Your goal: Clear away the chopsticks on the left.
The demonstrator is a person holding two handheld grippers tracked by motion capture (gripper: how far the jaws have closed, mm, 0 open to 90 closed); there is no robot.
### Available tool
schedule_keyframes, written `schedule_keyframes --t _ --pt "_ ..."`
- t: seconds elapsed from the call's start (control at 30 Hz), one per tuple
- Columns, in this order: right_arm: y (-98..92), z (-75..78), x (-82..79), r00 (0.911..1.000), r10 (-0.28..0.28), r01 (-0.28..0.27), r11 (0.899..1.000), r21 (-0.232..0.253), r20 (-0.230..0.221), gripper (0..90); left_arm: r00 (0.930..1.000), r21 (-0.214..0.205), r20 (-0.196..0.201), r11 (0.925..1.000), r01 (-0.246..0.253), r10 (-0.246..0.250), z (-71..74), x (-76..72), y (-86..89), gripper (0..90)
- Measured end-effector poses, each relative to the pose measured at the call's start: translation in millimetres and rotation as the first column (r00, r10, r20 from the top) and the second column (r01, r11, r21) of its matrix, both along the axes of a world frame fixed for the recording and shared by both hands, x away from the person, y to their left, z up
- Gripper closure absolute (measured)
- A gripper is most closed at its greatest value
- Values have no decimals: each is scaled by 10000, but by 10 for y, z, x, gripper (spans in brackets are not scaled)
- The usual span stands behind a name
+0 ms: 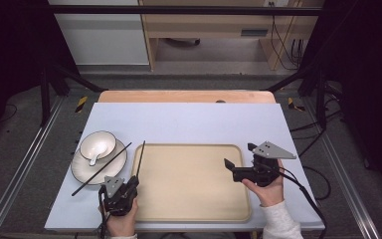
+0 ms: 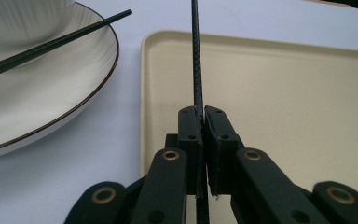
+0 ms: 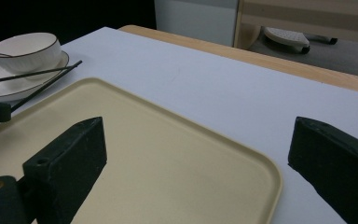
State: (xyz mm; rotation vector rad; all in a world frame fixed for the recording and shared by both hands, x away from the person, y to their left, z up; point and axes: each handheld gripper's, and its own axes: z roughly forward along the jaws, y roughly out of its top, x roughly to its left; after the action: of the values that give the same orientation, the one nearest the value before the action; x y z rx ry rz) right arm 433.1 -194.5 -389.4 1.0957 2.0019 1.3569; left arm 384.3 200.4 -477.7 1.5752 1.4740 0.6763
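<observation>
The big white table (image 1: 189, 122) is holding everything, and the tan tray (image 1: 194, 181) is lying in the middle of it with nothing inside. At about nine o'clock from the tray, a white plate (image 1: 82, 172) is sitting with a bowl (image 1: 98, 143) on top, and a spoon (image 1: 94, 160) is resting in the bowl. The left gripper (image 1: 132, 184) is at the tray's seven o'clock corner, and it is squeezing one thin black chopstick (image 1: 140, 158) that is pointing toward twelve o'clock along the tray's left edge. The jaws are pinching only the near end, so I think the long stick could tip, twist or slide out if the hand is turning fast. The other chopstick (image 1: 99, 169) is leaning across the plate, just beside the bowl, so a swinging tip could knock it off. The right gripper (image 1: 227, 164) is waiting at the tray's three o'clock side with its jaws spread wide and nothing in them. Nothing is blocking the tray.
</observation>
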Motion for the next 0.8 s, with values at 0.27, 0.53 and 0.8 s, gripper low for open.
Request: schedule_keyframes --t 0.27,0.53,0.8 --pt "17 -16 5 10000 19 -20 10000 -53 -54 47 9997 260 -233 9996 -79 85 -22 28 -10 853" --pt "29 -25 8 10000 4 -5 10000 -67 -80 48 9975 598 -700 9982 99 -57 -18 86 -44 853" --pt "18 -15 1 10000 -18 18 10000 -86 -12 47 9930 837 -1164 9960 299 -200 -22 124 -61 841"
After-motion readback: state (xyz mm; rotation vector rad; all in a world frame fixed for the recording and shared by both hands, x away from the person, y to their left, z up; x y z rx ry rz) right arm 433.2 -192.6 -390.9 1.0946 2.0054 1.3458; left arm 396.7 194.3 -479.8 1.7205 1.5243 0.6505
